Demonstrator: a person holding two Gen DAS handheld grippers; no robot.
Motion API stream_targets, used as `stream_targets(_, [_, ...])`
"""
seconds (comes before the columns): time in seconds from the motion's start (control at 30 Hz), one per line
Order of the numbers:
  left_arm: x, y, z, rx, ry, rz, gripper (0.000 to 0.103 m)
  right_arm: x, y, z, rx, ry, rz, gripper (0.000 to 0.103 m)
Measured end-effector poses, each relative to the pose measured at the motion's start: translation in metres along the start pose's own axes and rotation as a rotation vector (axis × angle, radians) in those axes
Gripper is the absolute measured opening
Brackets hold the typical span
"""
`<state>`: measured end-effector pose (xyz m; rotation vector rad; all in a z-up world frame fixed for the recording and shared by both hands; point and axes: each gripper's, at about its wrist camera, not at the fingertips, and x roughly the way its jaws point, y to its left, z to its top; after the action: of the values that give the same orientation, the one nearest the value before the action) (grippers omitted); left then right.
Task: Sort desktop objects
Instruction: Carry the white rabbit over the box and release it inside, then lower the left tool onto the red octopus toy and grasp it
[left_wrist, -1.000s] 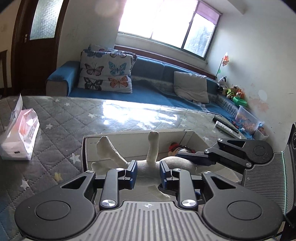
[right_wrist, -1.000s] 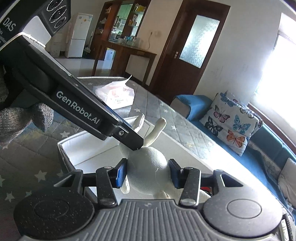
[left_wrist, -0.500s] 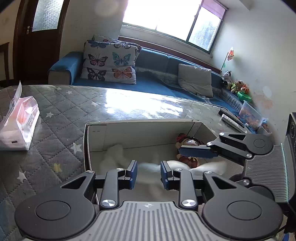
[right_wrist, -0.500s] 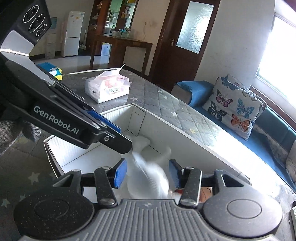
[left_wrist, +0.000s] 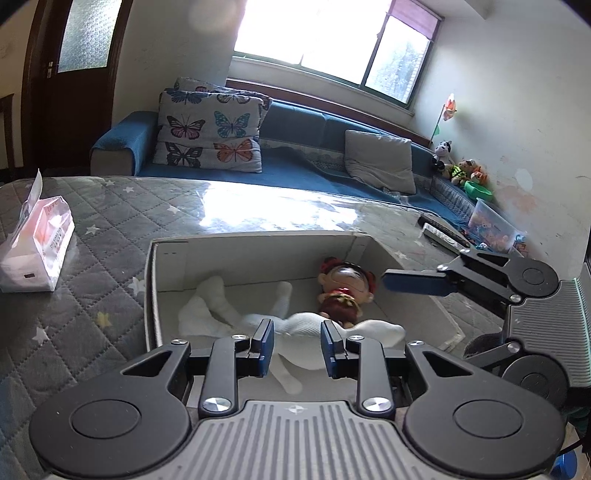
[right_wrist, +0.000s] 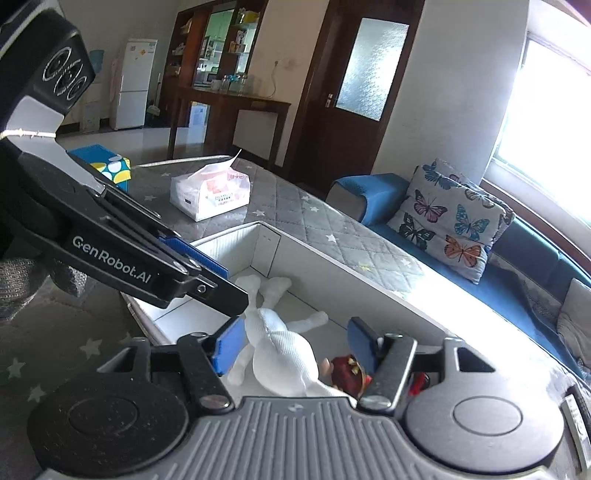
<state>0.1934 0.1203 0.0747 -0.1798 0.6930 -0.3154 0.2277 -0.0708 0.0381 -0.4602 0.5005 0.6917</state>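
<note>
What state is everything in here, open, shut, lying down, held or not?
White plush toy: lying in the box, not held.
Red doll: lying beside it.
Box: open, no lid.
Tissue pack: open, a tissue sticking out.
Left tool: open, empty.
Right tool: opening, gripping nothing.

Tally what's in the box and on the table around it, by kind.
Soft toys in the box: 2, a white plush and a doll
Tissue packs: 1
Blue cartons: 1
Remotes: 1
Total: 5
</note>
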Motion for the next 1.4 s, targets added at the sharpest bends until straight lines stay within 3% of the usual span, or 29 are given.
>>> stream_targets(0.53, [-0.009, -0.035, -0.034, 0.001, 0.026, -0.056, 0.031, -0.059, 0.006, -0.052, 0.084, 0.006, -0.045, 0.089])
stream_targets(0.6, [-0.009, -0.039, -0.038, 0.003, 0.031, -0.066, 0.031, -0.065, 0.008, -0.057, 0.095, 0.004, -0.046, 0.097])
stream_targets(0.83, [-0.006, -0.054, -0.050, -0.004, 0.056, -0.113, 0.031, -0.077, 0.018, -0.076, 0.161, -0.009, -0.032, 0.099])
stream_targets(1.4, [0.011, -0.088, -0.076, -0.025, 0.134, -0.199, 0.031, -0.065, 0.017, -0.122, 0.280, 0.063, -0.020, 0.100])
